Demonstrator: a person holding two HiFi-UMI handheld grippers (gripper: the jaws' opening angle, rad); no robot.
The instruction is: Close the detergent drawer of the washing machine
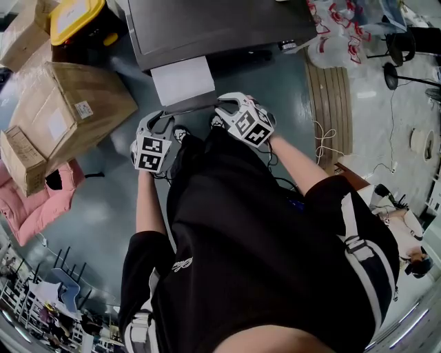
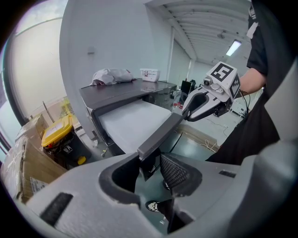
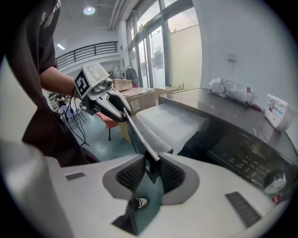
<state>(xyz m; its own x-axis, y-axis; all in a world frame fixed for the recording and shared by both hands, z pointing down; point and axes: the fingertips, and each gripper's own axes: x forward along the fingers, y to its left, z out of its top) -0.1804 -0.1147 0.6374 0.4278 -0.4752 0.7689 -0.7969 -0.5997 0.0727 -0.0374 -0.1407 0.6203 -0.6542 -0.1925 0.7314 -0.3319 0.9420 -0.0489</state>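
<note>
Standing over the washing machine (image 1: 220, 27), the person has both grippers at the detergent drawer (image 1: 182, 79). The drawer is pulled well out of the machine's front, its pale tray open to the ceiling. Its grey front panel (image 2: 160, 132) runs across the outer end like a bar.

The left gripper (image 1: 162, 120) has that bar's left end. Seen from its own camera, the panel's corner sits right between the two fingers, filling the gap from the smooth dark one to the ribbed pad (image 2: 176, 172). The grip looks closed on it.

The right gripper (image 1: 227, 103) has the opposite end. There the panel comes in edge-on, a thin strip pinched between the two ribbed pads (image 3: 132, 174), which sit tight against it on either side.

So the panel spans from one gripper to the other, with the tray beyond the fingertips towards the machine. The person's dark shorts and shoes are on the near side.

A crumpled cloth (image 2: 109, 76) lies on the machine's top. Cardboard boxes (image 1: 76, 110) and a yellow-lidded bin (image 1: 76, 17) stand on the floor off to the left.
</note>
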